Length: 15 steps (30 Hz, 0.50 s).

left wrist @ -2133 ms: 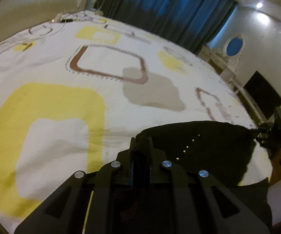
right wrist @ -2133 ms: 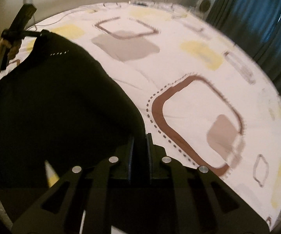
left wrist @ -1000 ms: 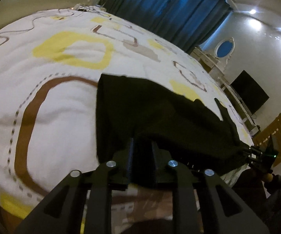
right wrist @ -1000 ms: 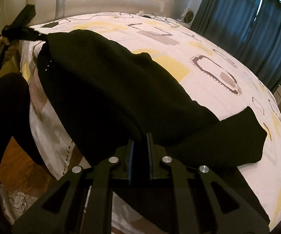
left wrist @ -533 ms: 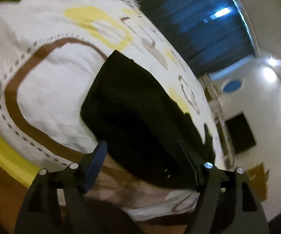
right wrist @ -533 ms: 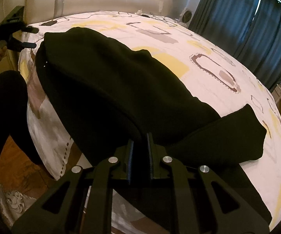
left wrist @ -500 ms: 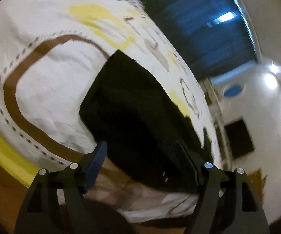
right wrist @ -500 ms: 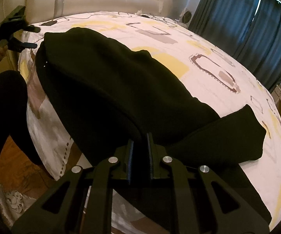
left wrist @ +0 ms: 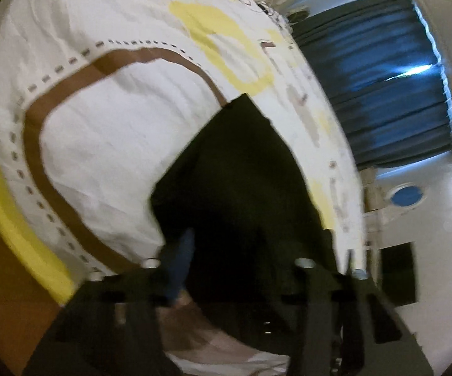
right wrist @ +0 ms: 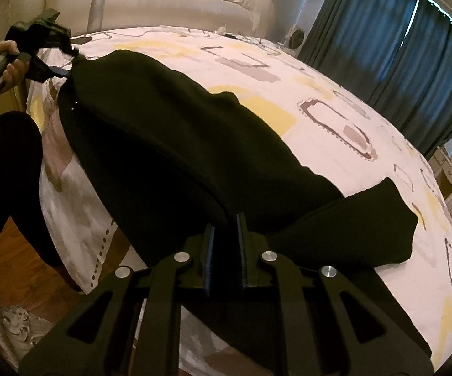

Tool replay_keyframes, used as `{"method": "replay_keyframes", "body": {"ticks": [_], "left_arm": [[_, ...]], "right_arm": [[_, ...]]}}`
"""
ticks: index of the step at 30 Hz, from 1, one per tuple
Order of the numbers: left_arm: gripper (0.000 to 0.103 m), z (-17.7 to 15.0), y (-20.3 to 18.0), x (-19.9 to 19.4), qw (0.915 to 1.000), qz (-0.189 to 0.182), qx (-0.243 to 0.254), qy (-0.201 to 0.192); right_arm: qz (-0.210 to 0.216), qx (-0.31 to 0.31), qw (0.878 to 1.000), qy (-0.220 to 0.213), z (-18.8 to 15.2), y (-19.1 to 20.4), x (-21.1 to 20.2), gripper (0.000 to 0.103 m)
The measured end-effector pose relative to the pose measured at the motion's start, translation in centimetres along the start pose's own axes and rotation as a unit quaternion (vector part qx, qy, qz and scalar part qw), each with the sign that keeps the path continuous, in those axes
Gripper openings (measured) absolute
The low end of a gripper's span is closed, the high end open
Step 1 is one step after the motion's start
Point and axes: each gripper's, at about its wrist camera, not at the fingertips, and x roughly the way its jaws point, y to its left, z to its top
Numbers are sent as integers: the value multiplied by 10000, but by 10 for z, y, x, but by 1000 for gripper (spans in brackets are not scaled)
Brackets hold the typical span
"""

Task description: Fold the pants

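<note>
Black pants (right wrist: 169, 144) lie across the near edge of the bed, one leg end (right wrist: 360, 228) out to the right. My right gripper (right wrist: 226, 222) is shut on the pants' near edge. My left gripper (right wrist: 69, 62) shows in the right wrist view at the far left, fingers apart at the pants' far corner. In the blurred left wrist view the left gripper (left wrist: 251, 250) is open around the pants (left wrist: 241, 188), its blue-padded finger (left wrist: 179, 266) to the left.
The white bedspread (right wrist: 320, 100) has yellow, brown and grey patterns. A padded headboard (right wrist: 179, 3) is at the back and blue curtains (right wrist: 382, 47) to the right. My dark-clad leg (right wrist: 6, 172) and the wooden floor (right wrist: 16, 250) are lower left.
The left gripper let go of the pants' corner and opened, then tilted and moved. The pants were lowered onto the bed. The right gripper stays shut on the fabric.
</note>
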Motion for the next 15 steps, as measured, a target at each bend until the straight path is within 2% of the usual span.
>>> {"method": "replay_keyframes", "body": {"ticks": [2, 5, 15], "left_arm": [[15, -1, -2, -1, 9999, -156, 3, -7], [11, -2, -4, -1, 9999, -103, 24, -11], [10, -8, -2, -12, 9998, -197, -26, -5]], "right_arm": [[-24, -15, 10000, -41, 0, 0, -2, 12], [-40, -12, 10000, -78, 0, 0, -4, 12], [-63, -135, 9997, -185, -8, 7, -23, 12]]}}
